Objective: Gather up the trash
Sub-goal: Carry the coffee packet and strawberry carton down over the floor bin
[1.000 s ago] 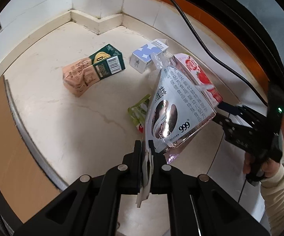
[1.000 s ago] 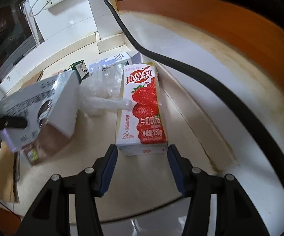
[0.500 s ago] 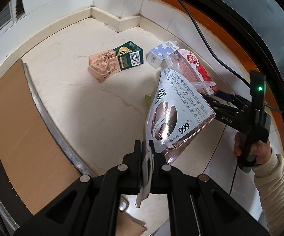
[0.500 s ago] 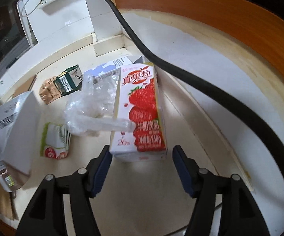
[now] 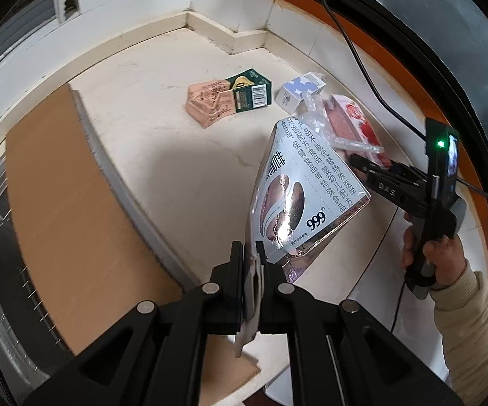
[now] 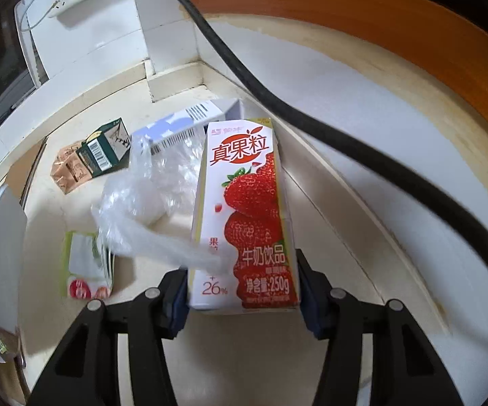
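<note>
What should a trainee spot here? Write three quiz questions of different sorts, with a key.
1. What is the left gripper holding?
2. True or false: the green carton lies in the sink.
3. What is draped over the strawberry milk carton? A: a clear plastic bag. B: a towel. C: a lid.

Key: 1. A silver pouch, pinched at its edge. 2. False; it lies on the counter. 3. A.
</note>
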Available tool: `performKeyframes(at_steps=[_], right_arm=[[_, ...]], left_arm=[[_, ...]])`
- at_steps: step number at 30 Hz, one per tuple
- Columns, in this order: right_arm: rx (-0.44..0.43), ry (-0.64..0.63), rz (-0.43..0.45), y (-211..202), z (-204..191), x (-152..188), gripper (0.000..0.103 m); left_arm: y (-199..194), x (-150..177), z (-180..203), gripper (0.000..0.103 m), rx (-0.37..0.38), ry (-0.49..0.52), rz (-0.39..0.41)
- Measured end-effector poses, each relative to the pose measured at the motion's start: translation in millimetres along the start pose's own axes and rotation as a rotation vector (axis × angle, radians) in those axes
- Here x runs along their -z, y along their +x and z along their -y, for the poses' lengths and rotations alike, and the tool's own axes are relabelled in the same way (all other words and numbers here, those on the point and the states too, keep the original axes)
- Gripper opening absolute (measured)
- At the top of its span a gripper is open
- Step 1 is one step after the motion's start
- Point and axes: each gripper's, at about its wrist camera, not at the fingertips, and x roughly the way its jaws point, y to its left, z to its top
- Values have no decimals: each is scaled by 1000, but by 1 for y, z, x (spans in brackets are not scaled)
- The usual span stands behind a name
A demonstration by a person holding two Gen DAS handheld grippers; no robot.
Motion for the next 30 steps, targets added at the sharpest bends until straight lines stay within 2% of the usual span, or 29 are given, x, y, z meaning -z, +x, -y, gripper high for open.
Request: performKeyframes(at_steps=[7, 12, 22, 30], right_arm=[[1, 80, -6, -62, 0, 54, 53], [-61, 171, -1, -122, -15, 106, 53], [-153, 296, 40, -237, -96, 213, 53], [-172, 298, 62, -288, -164, 273, 53]], left_arm=[[-33, 33, 4, 3, 31, 16, 21], [-61, 75, 10, 3, 85, 51, 21], [-127, 178, -6, 3, 161, 157, -2], [-171, 245, -31, 3, 213, 206, 12]])
